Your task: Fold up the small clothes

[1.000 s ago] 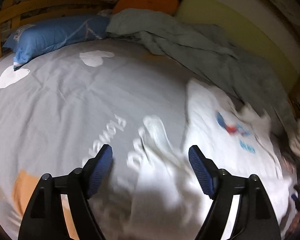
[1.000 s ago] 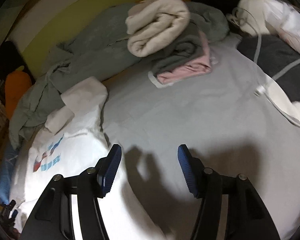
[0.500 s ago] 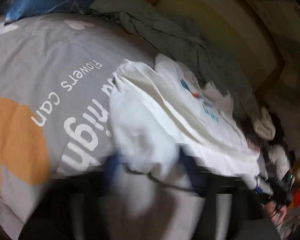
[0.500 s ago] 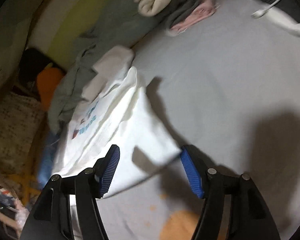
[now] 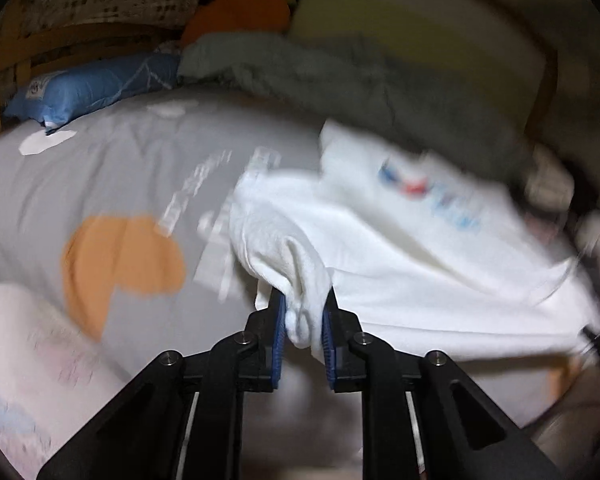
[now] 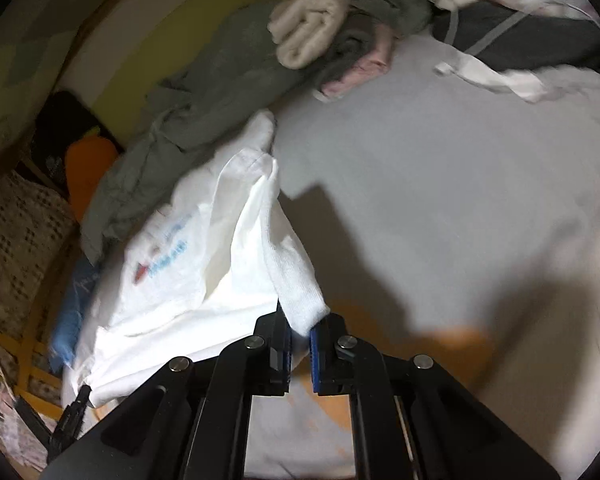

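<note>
Both my tongs, left [image 5: 303,328] and right [image 6: 299,336], are clamped on bunched edges of the white shirt [image 5: 412,240], which hangs between them, raised above the grey bed sheet [image 6: 440,184].

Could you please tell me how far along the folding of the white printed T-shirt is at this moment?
Done: some folded clothes, including a rolled cream towel, are stacked at the far side of the grey bedsheet. In hand: the left claw and right claw are each shut on a bunched part of the white printed T-shirt, which hangs crumpled between them. Left: no fold shows in it yet.
</note>
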Tool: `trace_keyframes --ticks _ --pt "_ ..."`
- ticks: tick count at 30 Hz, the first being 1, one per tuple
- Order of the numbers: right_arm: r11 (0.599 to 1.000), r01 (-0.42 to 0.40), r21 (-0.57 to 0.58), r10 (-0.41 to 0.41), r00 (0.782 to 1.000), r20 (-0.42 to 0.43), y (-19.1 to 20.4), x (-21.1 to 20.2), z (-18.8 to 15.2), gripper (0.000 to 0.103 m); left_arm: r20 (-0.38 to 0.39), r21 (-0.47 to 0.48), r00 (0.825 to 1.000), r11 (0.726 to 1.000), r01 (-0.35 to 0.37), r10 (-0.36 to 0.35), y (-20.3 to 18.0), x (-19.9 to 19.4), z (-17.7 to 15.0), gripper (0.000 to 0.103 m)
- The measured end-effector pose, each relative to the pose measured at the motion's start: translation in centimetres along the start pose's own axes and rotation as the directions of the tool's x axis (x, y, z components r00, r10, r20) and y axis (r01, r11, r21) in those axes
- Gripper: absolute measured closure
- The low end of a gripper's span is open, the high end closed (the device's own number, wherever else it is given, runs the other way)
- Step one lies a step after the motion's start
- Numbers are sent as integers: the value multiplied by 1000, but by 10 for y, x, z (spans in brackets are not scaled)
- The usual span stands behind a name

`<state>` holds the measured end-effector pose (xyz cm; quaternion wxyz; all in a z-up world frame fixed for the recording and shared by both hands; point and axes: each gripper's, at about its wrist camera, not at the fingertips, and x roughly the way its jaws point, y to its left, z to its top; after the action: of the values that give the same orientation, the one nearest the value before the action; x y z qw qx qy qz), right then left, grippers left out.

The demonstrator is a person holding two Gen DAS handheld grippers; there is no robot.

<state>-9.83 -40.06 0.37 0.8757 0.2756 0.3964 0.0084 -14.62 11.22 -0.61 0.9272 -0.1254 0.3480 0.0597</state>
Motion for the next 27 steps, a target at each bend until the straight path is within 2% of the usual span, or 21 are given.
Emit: trace_keyframes --ticks 2,3,5,6,7,8,9,11,12,13,14,16,18,19,20,21,22,23,25,27 --pt "998 60 -21 -60 998 -32 -8 1 -19 92 -30 44 996 996 -81 82 -5 8 -9 67" --pt "995 90 -40 -91 995 -28 -10 2 -23 84 -23 36 994 994 -107 108 -7 9 -10 64" --pt "976 204 -81 -204 979 7 -8 4 -25 72 15 14 994 994 -113 112 -8 0 -6 61" --pt "961 262 -88 -259 965 43 -6 1 -24 71 49 16 992 993 -118 117 -10 -8 0 59" --pt "950 297 -93 -290 954 83 -5 -5 -22 71 80 30 987 989 -144 142 -13 -15 2 52" --pt "939 329 -102 -312 938 150 -1 -15 -18 70 106 64 976 978 -200 193 -19 -20 8 40" --pt "933 341 -113 -316 929 194 1 -22 -14 69 121 115 966 963 -243 229 -26 -21 12 37" --pt "932 322 -167 -276 928 248 11 -30 -6 68 158 181 961 950 -255 228 -38 -23 18 37" --pt "928 284 -240 -229 945 235 20 -27 -2 68 164 198 964 950 -242 211 -43 -23 21 37" --pt "915 233 -330 -179 966 186 32 -21 0 68 160 216 969 952 -218 186 -49 -23 24 37" --pt "900 195 -391 -150 978 142 41 -15 -1 68 144 241 979 954 -178 146 -56 -21 26 37" --pt "849 112 -516 -99 994 54 65 2 -3 68 84 292 995 953 -78 56 -74 -9 31 37" --pt "820 109 -562 -131 991 2 81 26 -2 68 -1 340 1000 940 6 -6 -90 12 31 49" --pt "803 144 -578 -185 983 -13 86 36 -2 68 -30 349 1000 937 4 7 -98 22 32 58" --pt "773 215 -597 -271 963 -4 92 48 -3 68 -63 350 997 937 -14 39 -102 37 35 61" --pt "748 254 -613 -314 949 9 97 56 -3 68 -94 343 994 939 -22 58 -104 49 37 63" --pt "743 245 -623 -313 950 1 100 64 -2 68 -117 327 992 945 -12 53 -104 58 41 65" --pt "750 206 -628 -303 952 -50 101 73 -2 68 -137 313 990 950 0 45 -106 63 43 65" --pt "765 189 -616 -321 941 -110 100 91 0 68 -153 291 987 957 4 42 -104 71 48 65" --pt "765 188 -616 -304 948 -88 100 96 6 68 -140 275 990 961 7 33 -103 73 50 65"
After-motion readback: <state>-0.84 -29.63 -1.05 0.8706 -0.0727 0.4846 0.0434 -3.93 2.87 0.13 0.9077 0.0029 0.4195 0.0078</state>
